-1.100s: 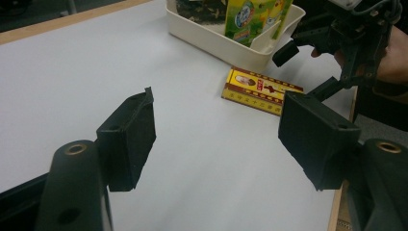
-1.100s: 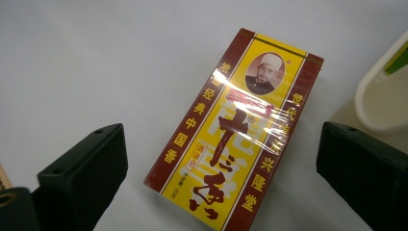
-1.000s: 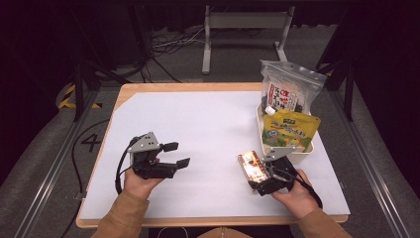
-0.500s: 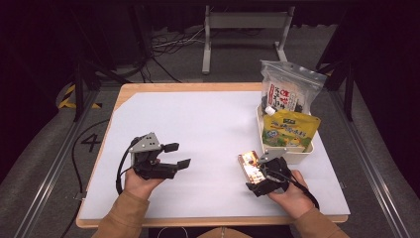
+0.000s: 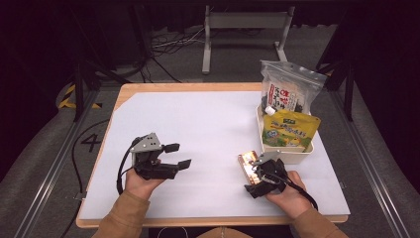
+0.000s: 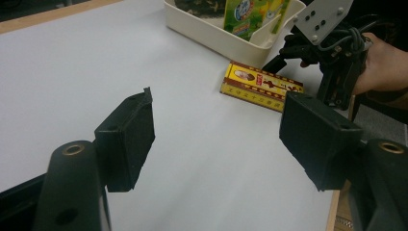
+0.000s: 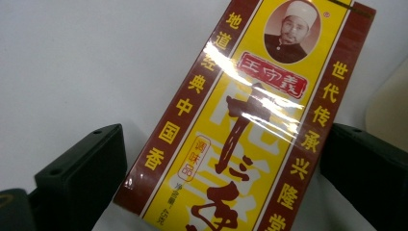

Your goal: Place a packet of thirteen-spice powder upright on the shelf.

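A flat yellow and dark-red box (image 5: 246, 161) (image 6: 262, 86) (image 7: 240, 120) with Chinese print lies on the white table top, near the front right. My right gripper (image 5: 253, 167) (image 6: 308, 72) (image 7: 223, 183) straddles one end of it. In the right gripper view both pads meet the box's long edges, so it is shut on the box. My left gripper (image 5: 179, 155) (image 6: 221, 130) rests at the front left, pointing right towards the box, open with nothing between its pads.
A cream tray (image 5: 292, 157) (image 6: 216, 41) stands at the table's right edge, just behind the box. It holds a yellow-green pouch (image 5: 289, 129) and a clear printed bag (image 5: 287, 94). Bare white table (image 5: 198, 114) lies between and behind the hands.
The right hand has shifted only slightly. The box and the left gripper have stayed where they were.
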### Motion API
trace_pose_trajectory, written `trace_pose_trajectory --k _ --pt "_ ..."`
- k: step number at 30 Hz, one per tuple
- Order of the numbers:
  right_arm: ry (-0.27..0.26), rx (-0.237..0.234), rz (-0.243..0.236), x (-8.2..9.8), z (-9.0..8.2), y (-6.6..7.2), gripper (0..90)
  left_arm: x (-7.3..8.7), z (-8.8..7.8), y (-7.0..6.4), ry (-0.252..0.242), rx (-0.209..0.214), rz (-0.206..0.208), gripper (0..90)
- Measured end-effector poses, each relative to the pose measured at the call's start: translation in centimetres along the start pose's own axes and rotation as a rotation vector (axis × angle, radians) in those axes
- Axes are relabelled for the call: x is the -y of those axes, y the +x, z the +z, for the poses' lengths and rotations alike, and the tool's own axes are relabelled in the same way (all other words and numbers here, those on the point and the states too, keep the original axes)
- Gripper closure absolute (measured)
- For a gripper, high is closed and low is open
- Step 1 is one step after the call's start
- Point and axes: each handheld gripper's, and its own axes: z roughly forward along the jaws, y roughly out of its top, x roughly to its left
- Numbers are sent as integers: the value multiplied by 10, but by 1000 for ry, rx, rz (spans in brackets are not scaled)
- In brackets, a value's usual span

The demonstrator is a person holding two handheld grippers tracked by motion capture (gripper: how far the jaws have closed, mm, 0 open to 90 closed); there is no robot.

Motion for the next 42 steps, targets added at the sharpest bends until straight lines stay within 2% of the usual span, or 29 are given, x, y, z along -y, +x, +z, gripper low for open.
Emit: trace_pose_trajectory --k 6,11,16,20,29,31,33,34,36,37,38,39,40,41,42 --pt "16 -13 14 0 1 -1 31 0 0 0 3 2 -3 286" --pt "17 -8 31 -1 -3 -1 117 0 1 0 5 3 -2 286" --pt "13 -11 23 -1 -5 0 192 0 1 0 4 1 -4 286" --pt "6 -12 19 -1 -8 2 299 0 2 0 5 3 2 286" --pt "2 4 12 -1 -9 4 322 1 3 -1 18 6 -6 286" --pt "-10 29 -2 -1 -11 8 323 1 4 -1 16 7 -5 286" --pt "-21 34 -6 -2 -12 9 324 1 5 -1 15 9 -6 286" --pt "-66 47 -11 -4 -18 11 324 1 5 -1 18 11 -9 286" --pt "-82 54 -12 -5 -21 12 324 1 6 -2 15 14 -13 285" --pt "-126 64 -13 -7 -27 14 324 1 7 -2 14 15 -10 285" --pt "-147 70 -17 -8 -29 16 324 0 9 -3 17 19 -16 284" --pt "-147 70 -17 -8 -29 16 324 0 9 -3 17 19 -16 284" --pt "-161 74 -17 -8 -31 17 324 0 9 -3 16 22 -16 284" --pt "-200 85 -32 -11 -35 21 324 0 10 -4 14 28 -21 283" --pt "-200 85 -32 -11 -35 21 324 -1 11 -4 15 29 -18 283"
